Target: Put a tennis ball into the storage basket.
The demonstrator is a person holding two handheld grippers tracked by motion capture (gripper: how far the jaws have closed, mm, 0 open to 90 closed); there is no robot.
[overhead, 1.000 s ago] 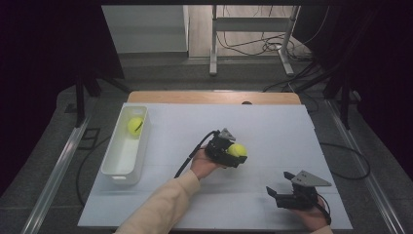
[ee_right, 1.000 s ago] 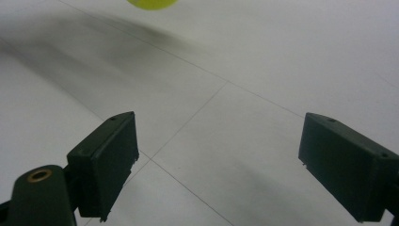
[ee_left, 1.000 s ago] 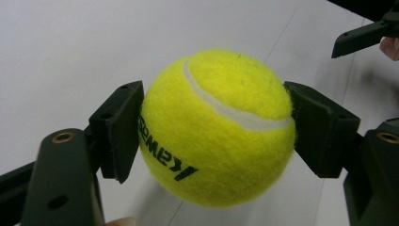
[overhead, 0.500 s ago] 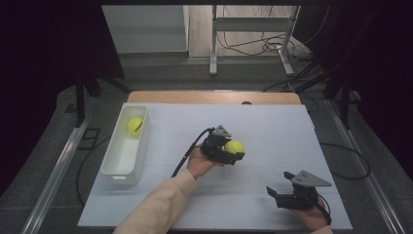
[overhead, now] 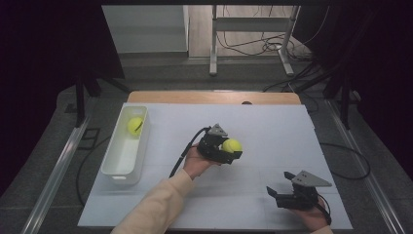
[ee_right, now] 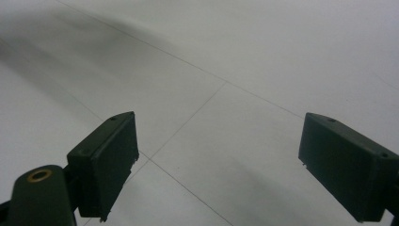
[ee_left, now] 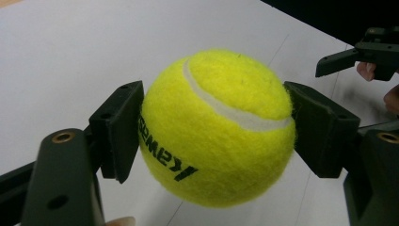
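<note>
**Ball held on a narrow pinch, clear of the bench: drop risk**

The left gripper (overhead: 229, 150) is clenched on a tennis ball (ee_left: 217, 128). Its two black jaws press the ball from opposite sides, and the ball bulges well above and below them. The white bench (overhead: 272, 126) shows beneath the ball in the left gripper view, so I judge the ball lifted rather than resting.

Contact is limited to two flat pads against a rounded felt surface. Any slackening of the squeeze, or a sharp swing or tilt of the hand, could let the ball roll out forward, ahead of the jaws, and bounce off the bench.

The right gripper (overhead: 287, 196) sits released, jaws wide apart with only bench between them. It lies ahead and to one side of the left gripper's jaws, well apart; no collision risk unless the left hand swings that way.

A white tray (overhead: 122, 168) stands far off behind the cable side of the left gripper, with a second ball (overhead: 135, 126) inside. If the held ball is bound there, releasing it from height could make it bounce out or strike the second ball.
</note>
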